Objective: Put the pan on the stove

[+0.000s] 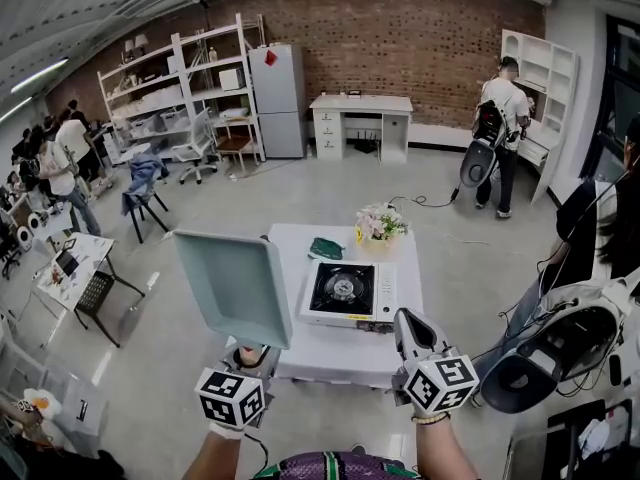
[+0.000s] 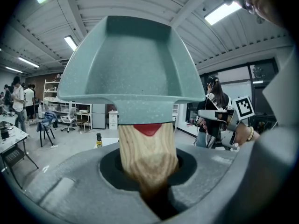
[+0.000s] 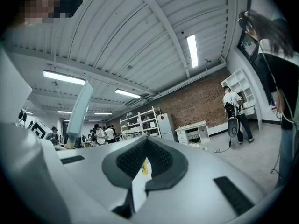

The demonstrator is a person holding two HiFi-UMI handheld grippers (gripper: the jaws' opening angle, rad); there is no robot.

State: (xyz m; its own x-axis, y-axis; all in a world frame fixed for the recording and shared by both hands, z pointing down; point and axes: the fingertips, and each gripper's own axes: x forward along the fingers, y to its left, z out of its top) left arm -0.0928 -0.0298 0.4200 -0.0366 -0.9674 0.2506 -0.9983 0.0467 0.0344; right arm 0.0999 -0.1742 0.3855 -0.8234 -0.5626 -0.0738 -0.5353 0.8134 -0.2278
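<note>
1. The left gripper [image 1: 250, 356], at the lower left of the head view, is clenched on the wooden handle [image 2: 147, 155] of the pan [image 1: 235, 286]. Its own view shows the handle wedged between the jaws, with the red collar just clear of them.
2. The pan is square and pale teal, and nothing shows in it. It is in the air left of centre, overlapping the left edge of the counter [image 1: 335, 356] in the frame. It tilts steeply up, and its open side appears to face the head camera.
3. Likely reason for the tilt: the grip takes the handle only, so the pan body rises out of the gripper instead of lying flat.
4. Relative to the gripper, the pan body sits directly above and beyond the jaws. The handle is the only link, and nothing else touches the pan.
5. The stove [image 1: 345, 290] has a single bare burner and sits at the near middle of the counter, to the right of the pan. The two are apart, and the pan is not yet over the burner.
6. The right gripper [image 1: 407, 320], at the lower right, has its jaws closed together on nothing. It hangs by the counter's near right corner, clear of the stove. I judge it is being kept out of the way of a one-handed carry.
7. The flowers [image 1: 378, 223] and a green cloth [image 1: 326, 248] lie at the far edge, behind the stove and off the path.
8. Judgement: this is the carrying step. What remains is to level the pan, bring it right over the burner and set it down. The risk is the tilted rim clipping the stove body.
</note>
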